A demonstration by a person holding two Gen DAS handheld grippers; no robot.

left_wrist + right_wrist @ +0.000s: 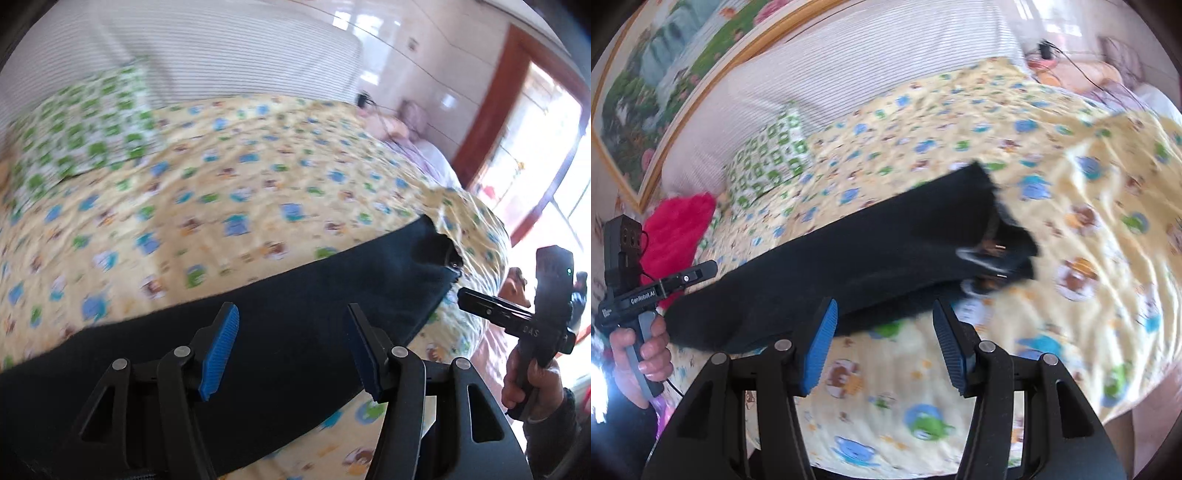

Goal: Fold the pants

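Both tongs, left [291, 350] and right [882, 343], open, empty above pants [258, 314] on bed [1071, 184]; risk: pinching bedsheet too, dragging fold crooked.

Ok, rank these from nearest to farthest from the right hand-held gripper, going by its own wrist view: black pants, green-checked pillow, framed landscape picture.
1. Black pants: just ahead of the right hand-held gripper, lying across the yellow bedspread.
2. Green-checked pillow: farther back, upper left on the bed.
3. Framed landscape picture: on the wall, far upper left.
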